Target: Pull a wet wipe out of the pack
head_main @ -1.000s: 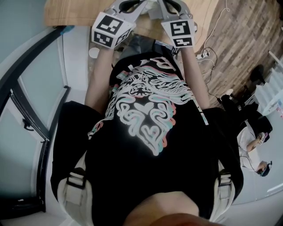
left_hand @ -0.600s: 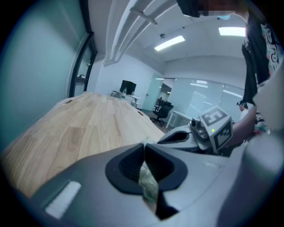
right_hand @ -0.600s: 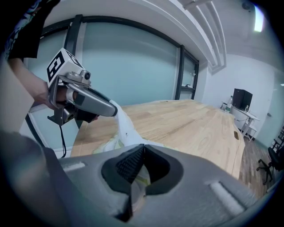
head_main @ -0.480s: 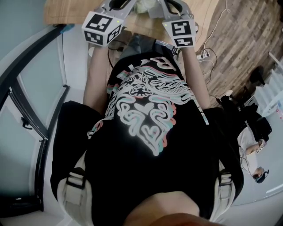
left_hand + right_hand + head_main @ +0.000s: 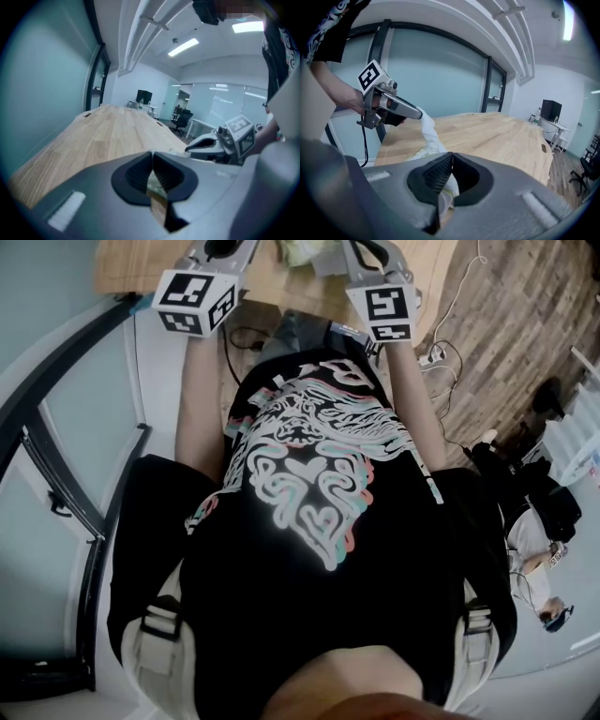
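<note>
In the right gripper view a white wet wipe (image 5: 428, 135) stretches taut from my left gripper (image 5: 417, 112) down to the pale green pack (image 5: 444, 199), which lies under my right gripper (image 5: 449, 173). The left jaws are shut on the wipe's end. The right jaws look shut on the pack's edge. In the left gripper view my left gripper (image 5: 152, 174) has a pale strip of wipe (image 5: 157, 188) pinched between its pads, and my right gripper (image 5: 188, 148) lies low at the right. The head view shows only the pack's (image 5: 302, 251) near part between the two marker cubes.
Everything sits near the end of a long wooden table (image 5: 108, 136). A glass wall with dark frames (image 5: 440, 70) runs along one side. A black cable (image 5: 239, 336) hangs below the table edge. A seated person (image 5: 534, 545) is at the far right on the floor.
In the head view my left gripper has moved leftward and a little farther up the picture, away from the pack. The right gripper has stayed in place.
</note>
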The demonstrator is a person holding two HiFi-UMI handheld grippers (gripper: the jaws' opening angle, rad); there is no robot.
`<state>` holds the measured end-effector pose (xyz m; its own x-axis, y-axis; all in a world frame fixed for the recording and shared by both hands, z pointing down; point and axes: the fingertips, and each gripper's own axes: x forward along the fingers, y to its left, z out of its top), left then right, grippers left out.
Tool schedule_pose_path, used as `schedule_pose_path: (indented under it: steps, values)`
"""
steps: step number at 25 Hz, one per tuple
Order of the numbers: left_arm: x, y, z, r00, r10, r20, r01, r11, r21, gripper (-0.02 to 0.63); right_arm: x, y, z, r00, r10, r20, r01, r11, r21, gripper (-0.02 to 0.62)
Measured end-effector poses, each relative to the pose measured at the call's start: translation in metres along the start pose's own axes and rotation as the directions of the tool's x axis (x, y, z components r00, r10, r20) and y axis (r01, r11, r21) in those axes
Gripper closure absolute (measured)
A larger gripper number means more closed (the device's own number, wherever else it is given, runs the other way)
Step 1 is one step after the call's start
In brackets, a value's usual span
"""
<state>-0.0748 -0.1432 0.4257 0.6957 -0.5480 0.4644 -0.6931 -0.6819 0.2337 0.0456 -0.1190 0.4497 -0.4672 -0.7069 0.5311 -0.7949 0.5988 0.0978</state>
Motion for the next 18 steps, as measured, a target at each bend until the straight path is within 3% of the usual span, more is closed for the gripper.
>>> schedule_pose_path:
  steps: [5,11,18]
  values:
    - [-0.016,0.018,-0.002,0.993,0.114,0.034,-0.114,0.993,0.008,0.607,-0.009,-0.004,0.005,0.999,-0.034,0.031,0.034,0.999,-0.011,0.595]
    - [-0.027,0.037,-0.021,0.965,0.262,0.015,-0.262,0.963,0.068,0.606,-0.017,-0.003,0.002,0.998,-0.056,0.038,0.056,0.998,-0.010,0.595]
    - [-0.022,0.031,-0.053,0.955,0.289,-0.074,-0.278,0.952,0.127,0.601,-0.027,0.005,0.006,0.996,-0.067,0.057,0.068,0.998,-0.007,0.595]
